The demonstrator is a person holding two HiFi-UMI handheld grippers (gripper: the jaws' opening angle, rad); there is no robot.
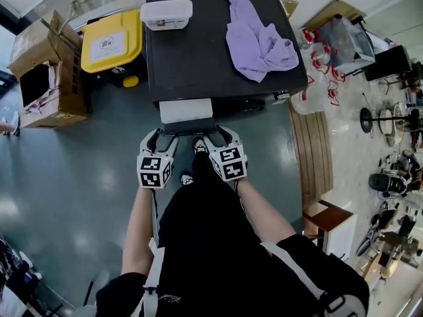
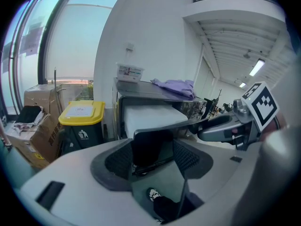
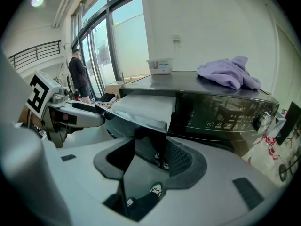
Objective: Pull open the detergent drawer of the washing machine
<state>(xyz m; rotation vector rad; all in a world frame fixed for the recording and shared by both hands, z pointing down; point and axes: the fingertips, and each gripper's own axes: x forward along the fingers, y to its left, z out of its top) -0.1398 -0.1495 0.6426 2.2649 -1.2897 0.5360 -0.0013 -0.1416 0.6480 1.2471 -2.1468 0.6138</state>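
**Head view and both gripper views, at the washing machine (image 1: 198,58).** We found the detergent drawer (image 1: 186,109) drawn out of the machine's front at its left side. Its white inside was exposed, and its dark front panel (image 1: 188,128) faced the person.

The left gripper (image 2: 153,155) sat at the panel's left end and the right gripper (image 3: 146,155) at its right end. The two were close side by side, and both tilted downward. In each gripper view the jaws stood partly apart, and the panel filled the gap between the ribbed pads (image 2: 117,160). We therefore read each gripper as clamped on the drawer's front. The panel's top edge ran on past each gripper's inner jaw toward the other gripper.

On the machine's dark top surface lay a purple cloth (image 1: 258,41) toward the right and a white lidded box (image 1: 166,13) at the back left corner. A yellow-lidded bin (image 1: 112,41) stood just beside the machine's left flank, with cardboard boxes (image 1: 46,71) beyond it.
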